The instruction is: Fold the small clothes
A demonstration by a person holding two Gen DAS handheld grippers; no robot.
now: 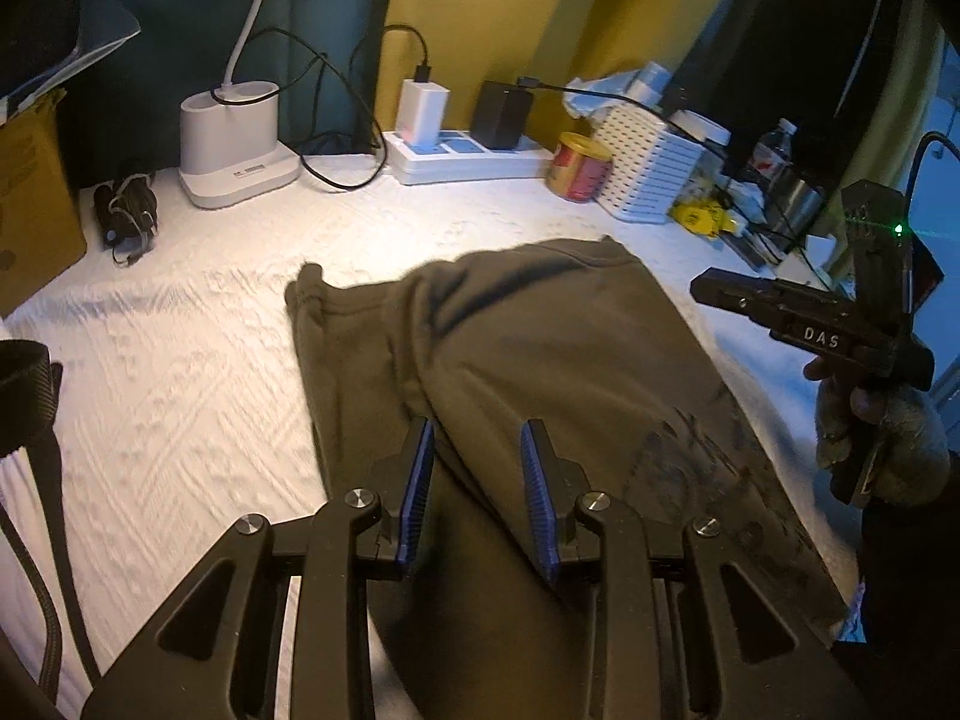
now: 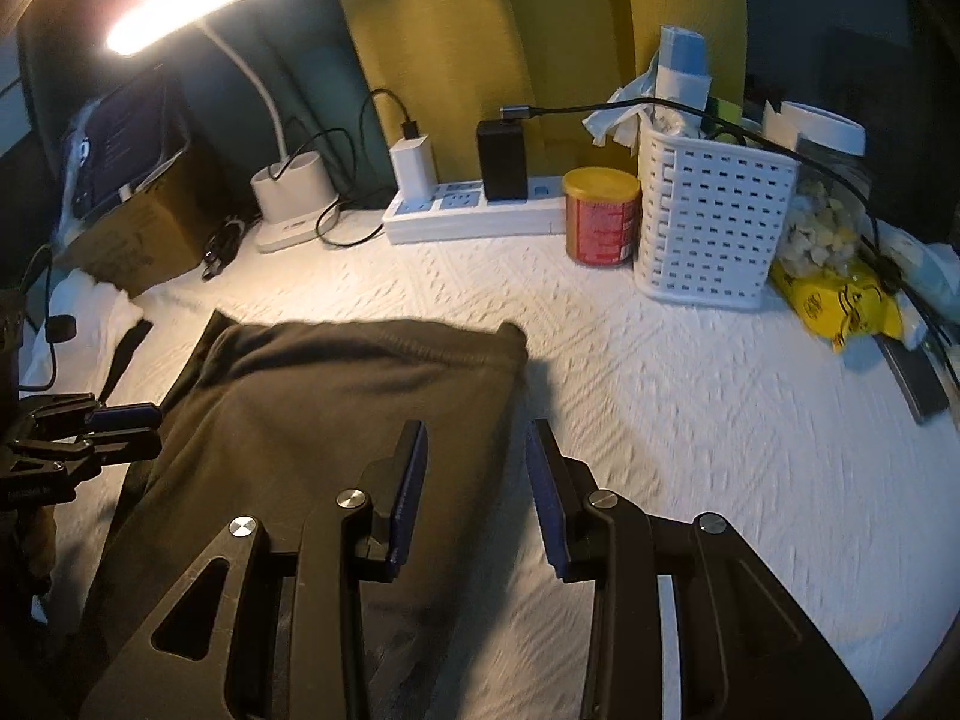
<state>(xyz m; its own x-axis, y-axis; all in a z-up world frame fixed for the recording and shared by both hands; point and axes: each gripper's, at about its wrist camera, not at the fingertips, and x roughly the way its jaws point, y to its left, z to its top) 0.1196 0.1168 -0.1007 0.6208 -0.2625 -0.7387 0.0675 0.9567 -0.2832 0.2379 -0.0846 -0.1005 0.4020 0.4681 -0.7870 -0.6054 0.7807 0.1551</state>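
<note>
Dark garment (image 1: pixel 540 360) lying on the white-covered bench (image 1: pixel 180 372), partly folded, both tongs empty above it.

Soft, light, limp cloth by the look of it; likely to sag and drag rather than hold shape; best pinched at a hem or corner, such as the far edge (image 2: pixel 384 330), through both layers; left tongs (image 1: pixel 477 438) partly open over the middle of the cloth, gripping nothing; right tongs (image 2: pixel 477 441) partly open over its right edge, likewise holding nothing; no need for a hard squeeze.

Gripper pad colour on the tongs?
Blue, ribbed pads on black arms; clearest in the left wrist view.
</note>
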